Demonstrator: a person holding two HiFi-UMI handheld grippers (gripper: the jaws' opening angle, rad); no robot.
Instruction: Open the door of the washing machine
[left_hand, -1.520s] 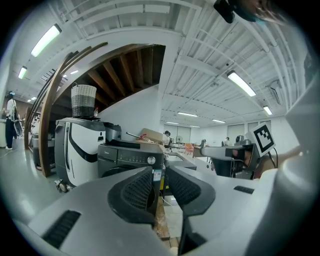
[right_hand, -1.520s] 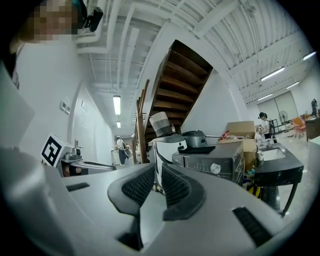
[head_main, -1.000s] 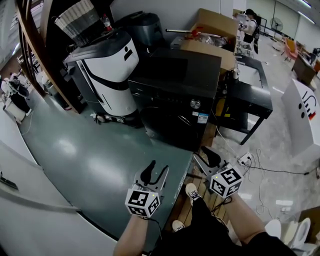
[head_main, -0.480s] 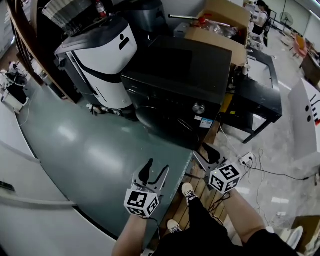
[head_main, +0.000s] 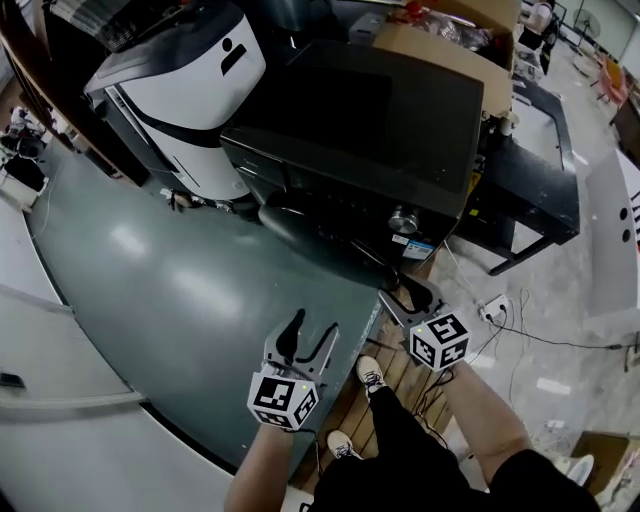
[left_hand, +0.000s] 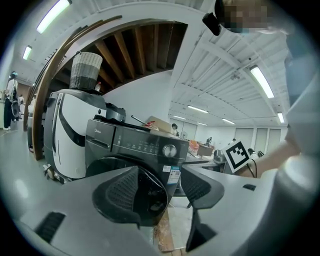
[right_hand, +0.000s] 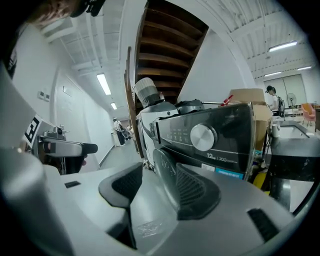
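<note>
1. Two grippers are raised, one in each of my hands: my left gripper (head_main: 312, 335) and my right gripper (head_main: 404, 296), each carrying one black-and-white marker cube.
2. One black front-loading washing machine (head_main: 380, 110) stands ahead of me, its front turned toward both grippers.
3. One round dark door (head_main: 318, 240) sits low on that front, shut, just below one silver dial (head_main: 403, 220).
4. My left gripper hangs over the grey-green floor (head_main: 150, 290), apart from the door. Its two jaws stand wide, with nothing between them.
5. My right gripper is just beside the door's right edge. Its two jaws are opening. In the right gripper view the door's rim (right_hand: 165, 167) shows in the gap, with neither pad pressing on it.
6. One white-and-black appliance (head_main: 185, 85) stands to the machine's left, one brown cardboard box (head_main: 440, 45) lies behind it, and one black table (head_main: 545, 190) is on its right.
7. Two pale shoes (head_main: 371, 374) of mine show below the grippers.
</note>
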